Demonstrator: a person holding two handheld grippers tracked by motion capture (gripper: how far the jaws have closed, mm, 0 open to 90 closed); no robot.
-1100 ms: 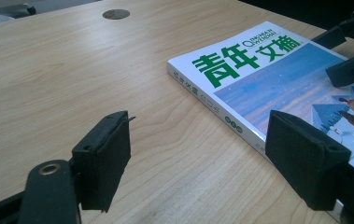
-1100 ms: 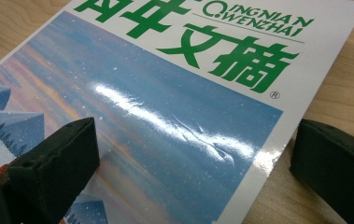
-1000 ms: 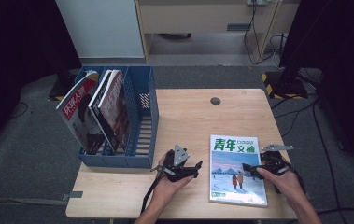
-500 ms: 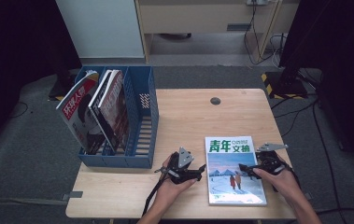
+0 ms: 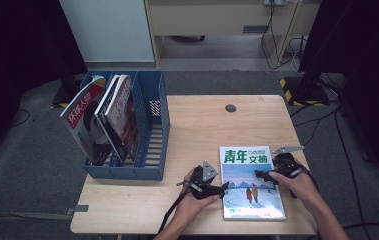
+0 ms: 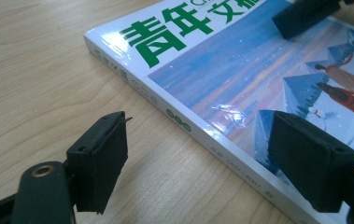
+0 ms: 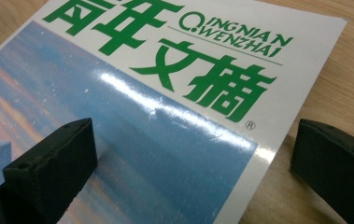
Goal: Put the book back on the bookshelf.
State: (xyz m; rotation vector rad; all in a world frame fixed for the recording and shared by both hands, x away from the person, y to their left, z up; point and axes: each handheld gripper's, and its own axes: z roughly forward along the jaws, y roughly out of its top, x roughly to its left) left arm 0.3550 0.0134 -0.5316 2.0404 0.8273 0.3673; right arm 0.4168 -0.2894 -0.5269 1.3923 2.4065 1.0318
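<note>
A magazine (image 5: pixel 251 185) with green Chinese title and a blue snowy cover lies flat at the front right of the wooden table (image 5: pixel 202 125). My left gripper (image 5: pixel 221 190) sits at its left edge. In the left gripper view the left gripper (image 6: pixel 198 163) is open and has just been opening a little. The magazine's spine (image 6: pixel 174 116) runs between the jaws, one over bare wood, one over the cover. My right gripper (image 5: pixel 261 174) rests at the right edge, open (image 7: pixel 193 163). One of its jaws is on the cover (image 7: pixel 156 140) and the other is beyond the edge.
A blue file rack (image 5: pixel 152 150) stands at the table's left and holds several upright magazines (image 5: pixel 102 120). A round cable hole (image 5: pixel 230 108) sits at the far middle. The table's front edge is close below both hands.
My left gripper has slid right up to the magazine's left edge. The magazine has shifted slightly left. The right gripper has stayed at the right edge.
</note>
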